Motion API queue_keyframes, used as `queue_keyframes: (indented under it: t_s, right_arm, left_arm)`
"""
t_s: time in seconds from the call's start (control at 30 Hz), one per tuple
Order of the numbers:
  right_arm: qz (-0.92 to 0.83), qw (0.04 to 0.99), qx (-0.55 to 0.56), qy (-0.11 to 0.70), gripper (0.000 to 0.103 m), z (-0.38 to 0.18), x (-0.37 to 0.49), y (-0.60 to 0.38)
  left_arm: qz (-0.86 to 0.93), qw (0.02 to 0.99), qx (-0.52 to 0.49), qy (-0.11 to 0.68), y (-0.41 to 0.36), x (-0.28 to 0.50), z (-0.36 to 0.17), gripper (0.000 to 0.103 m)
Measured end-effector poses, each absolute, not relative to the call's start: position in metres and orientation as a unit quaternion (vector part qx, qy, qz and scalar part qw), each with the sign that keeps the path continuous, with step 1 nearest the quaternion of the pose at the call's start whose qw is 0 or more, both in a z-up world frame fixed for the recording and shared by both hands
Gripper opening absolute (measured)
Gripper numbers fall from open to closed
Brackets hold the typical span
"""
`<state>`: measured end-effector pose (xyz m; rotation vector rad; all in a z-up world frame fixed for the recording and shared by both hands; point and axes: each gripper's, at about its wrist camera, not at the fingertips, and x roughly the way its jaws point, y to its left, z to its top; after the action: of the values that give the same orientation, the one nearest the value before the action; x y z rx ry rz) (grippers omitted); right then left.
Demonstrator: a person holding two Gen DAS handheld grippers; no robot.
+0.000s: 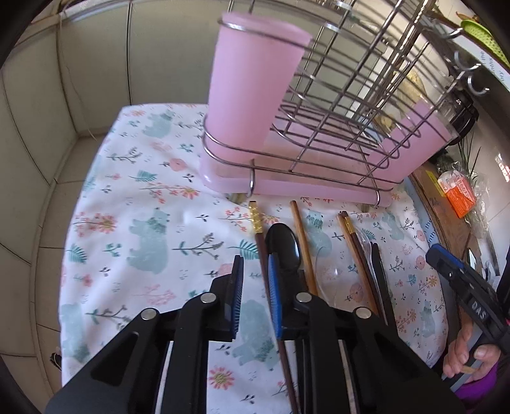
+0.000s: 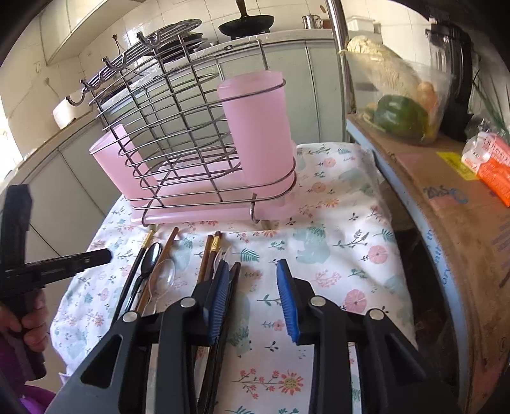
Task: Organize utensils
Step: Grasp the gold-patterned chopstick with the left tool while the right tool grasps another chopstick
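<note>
Looking down from close above the flowery surface, left view from the left, right view from the right. Both facing the pink rack. Both showing the chopsticks.

walls: off-white tile, kinda glossy
cabinets: pale grey-green doors behind the table
tablecloth: white, pastel flowers and bears
side shelf: cardboard-covered ledge with a bag of veggies
light: bright daylight
</note>
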<state>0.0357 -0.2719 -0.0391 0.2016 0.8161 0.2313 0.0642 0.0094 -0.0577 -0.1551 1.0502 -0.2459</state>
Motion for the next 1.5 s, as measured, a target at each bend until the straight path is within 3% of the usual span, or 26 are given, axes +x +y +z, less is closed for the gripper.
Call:
queue_keyframes:
  t_s: [0.43, 0.5, 0.9, 1.17, 1.5]
  right_arm:
    - [0.141, 0.887, 0.118, 0.423, 0.025, -0.051, 0.050, -0.269]
    - [0.151, 0.882, 0.118, 0.430, 0.017, -0.053, 0.055, -0.263]
    - [0.231, 0.824, 0.164, 0.491, 0.015, -0.073, 0.078, -0.228]
    - [0.177, 0.844, 0.083, 0.500, 0.011, -0.077, 0.073, -0.221]
    - [0.175, 0.846, 0.087, 0.496, 0.012, -0.069, 0.079, -0.221]
  left_arm:
    - [-0.111, 0.817, -0.081, 0.559, -0.006, 0.101, -0.094, 0.015]
    - [-0.113, 0.818, -0.087, 0.558, -0.007, 0.100, -0.095, 0.008]
    - [-0.098, 0.830, -0.108, 0.538, 0.023, 0.088, -0.085, 0.005]
    - [-0.097, 0.827, -0.122, 0.541, 0.031, 0.087, -0.089, 0.005]
    - [-0.094, 0.824, -0.110, 0.548, 0.029, 0.089, -0.090, 0.005]
